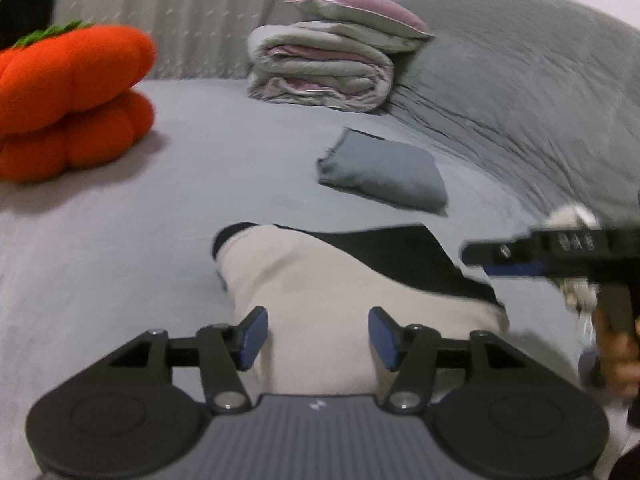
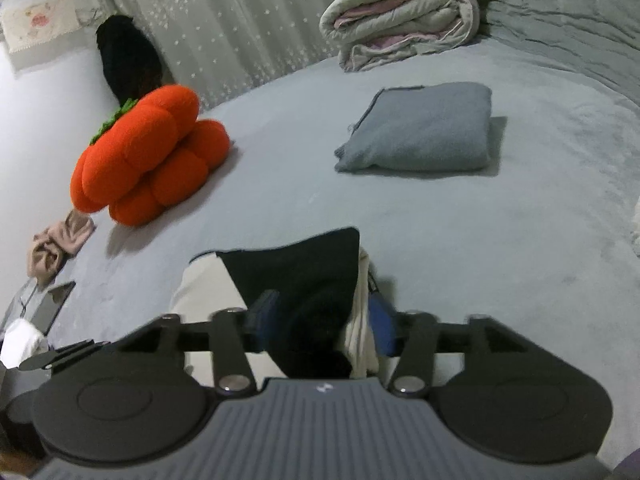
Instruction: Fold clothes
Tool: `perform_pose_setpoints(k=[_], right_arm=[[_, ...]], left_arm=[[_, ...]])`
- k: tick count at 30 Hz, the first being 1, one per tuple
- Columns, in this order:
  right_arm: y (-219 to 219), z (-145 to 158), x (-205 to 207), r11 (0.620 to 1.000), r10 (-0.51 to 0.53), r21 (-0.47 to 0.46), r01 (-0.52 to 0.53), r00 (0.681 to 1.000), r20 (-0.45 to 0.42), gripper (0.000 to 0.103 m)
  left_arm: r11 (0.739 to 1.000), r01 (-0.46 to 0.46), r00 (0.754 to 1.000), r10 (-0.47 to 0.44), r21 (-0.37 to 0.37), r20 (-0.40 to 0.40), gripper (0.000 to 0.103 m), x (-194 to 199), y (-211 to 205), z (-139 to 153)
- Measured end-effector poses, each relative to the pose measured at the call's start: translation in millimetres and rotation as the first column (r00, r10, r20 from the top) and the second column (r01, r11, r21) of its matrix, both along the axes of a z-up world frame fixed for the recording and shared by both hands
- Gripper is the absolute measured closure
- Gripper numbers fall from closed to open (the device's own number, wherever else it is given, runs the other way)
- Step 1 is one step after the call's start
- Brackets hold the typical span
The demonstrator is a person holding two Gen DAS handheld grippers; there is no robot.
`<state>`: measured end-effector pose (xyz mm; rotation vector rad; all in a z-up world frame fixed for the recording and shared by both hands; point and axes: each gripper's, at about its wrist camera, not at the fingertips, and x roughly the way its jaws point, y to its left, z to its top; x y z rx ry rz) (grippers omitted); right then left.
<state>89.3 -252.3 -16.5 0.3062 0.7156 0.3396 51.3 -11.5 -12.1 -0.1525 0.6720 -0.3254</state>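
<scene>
Straddling the cream-and-black garment (image 1: 320,280), our left gripper (image 1: 318,338) gapes, pressing nothing. Our right gripper (image 2: 324,320) hides its near fold; jaws parted, contact unclear. Open bedsheet (image 2: 500,220) lies beyond.

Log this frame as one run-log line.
task: fold clothes | left gripper: open, over cream-and-black garment | right gripper: open, astride garment's folded edge | folded grey garment: set aside on bed

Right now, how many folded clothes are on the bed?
2: a grey folded garment mid-bed, and a cream-and-black garment nearest, between both hand-held grippers. The crumpled beige cloth at the left edge isn't folded; others may be hidden.
</scene>
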Motion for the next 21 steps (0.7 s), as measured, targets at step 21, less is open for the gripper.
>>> perform_pose_setpoints(k=[21], right_arm=[[-23.0, -26.7, 17.0, 0.973, -0.039, 0.207, 0.100, 0.960, -0.277, 0.029]], left_arm=[[0.919, -0.195, 0.890, 0.019, -0.341, -0.456, 0.026, 48.4, 40.5, -42.3]])
